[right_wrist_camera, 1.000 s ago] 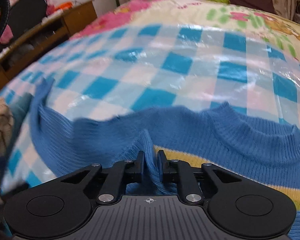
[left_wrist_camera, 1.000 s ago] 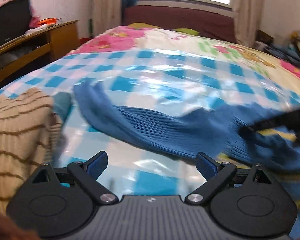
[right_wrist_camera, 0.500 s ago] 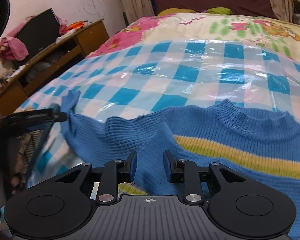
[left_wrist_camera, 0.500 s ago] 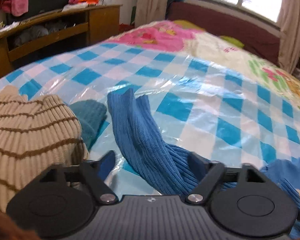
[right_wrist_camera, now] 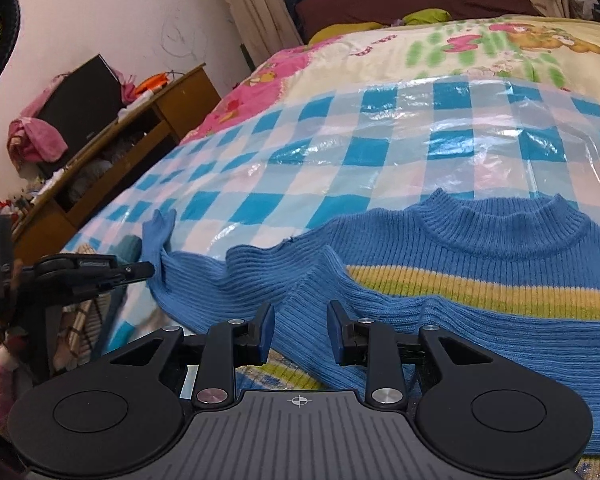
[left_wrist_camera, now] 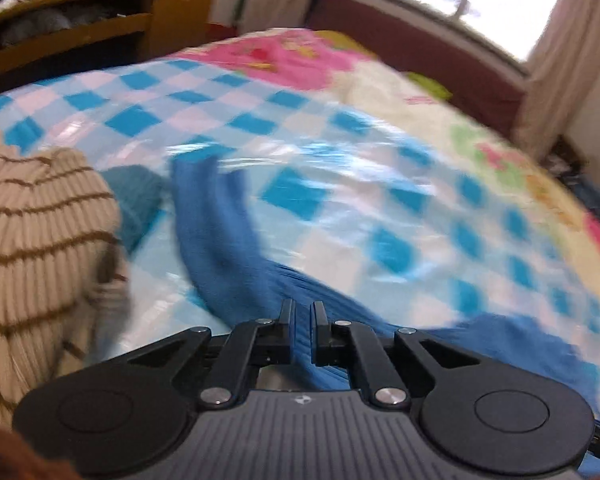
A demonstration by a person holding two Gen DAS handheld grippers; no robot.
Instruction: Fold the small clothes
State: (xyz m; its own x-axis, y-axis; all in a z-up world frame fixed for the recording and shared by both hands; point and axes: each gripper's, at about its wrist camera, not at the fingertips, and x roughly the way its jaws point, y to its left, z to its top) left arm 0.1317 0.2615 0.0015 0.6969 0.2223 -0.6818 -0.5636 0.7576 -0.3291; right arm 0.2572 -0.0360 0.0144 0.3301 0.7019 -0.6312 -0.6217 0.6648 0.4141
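One sleeve [left_wrist_camera: 220, 236] in left gripper [left_wrist_camera: 302, 316]

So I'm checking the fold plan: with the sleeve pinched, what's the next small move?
Probably carry the blue ribbed sweater's sleeve across onto its yellow-striped chest: the left gripper has just closed on it, and the sleeve lies stretched out sideways.
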